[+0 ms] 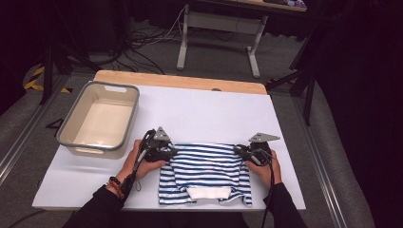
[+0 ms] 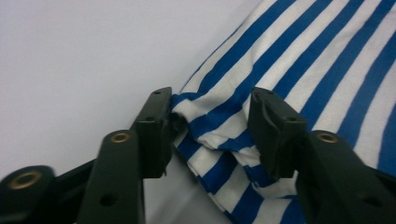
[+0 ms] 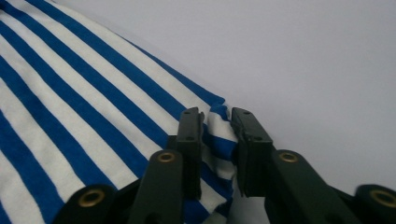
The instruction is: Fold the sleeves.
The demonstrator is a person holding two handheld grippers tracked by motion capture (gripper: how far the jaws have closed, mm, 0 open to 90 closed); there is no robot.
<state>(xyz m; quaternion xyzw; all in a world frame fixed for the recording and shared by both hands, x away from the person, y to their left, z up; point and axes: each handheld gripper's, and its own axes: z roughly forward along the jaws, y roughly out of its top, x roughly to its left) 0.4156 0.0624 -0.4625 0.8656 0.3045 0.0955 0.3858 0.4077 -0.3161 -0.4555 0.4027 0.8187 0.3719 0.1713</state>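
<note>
Low in the high view's centre lies the blue-and-white striped shirt on the white table, my left gripper and right gripper each clamped on a far corner, grey bin beyond at upper left.

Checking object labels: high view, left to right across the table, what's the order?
Grey bin → left gripper → striped shirt → right gripper.

White table surface beyond the striped shirt lies free (the grey-rimmed bin blocks the left side).
</note>
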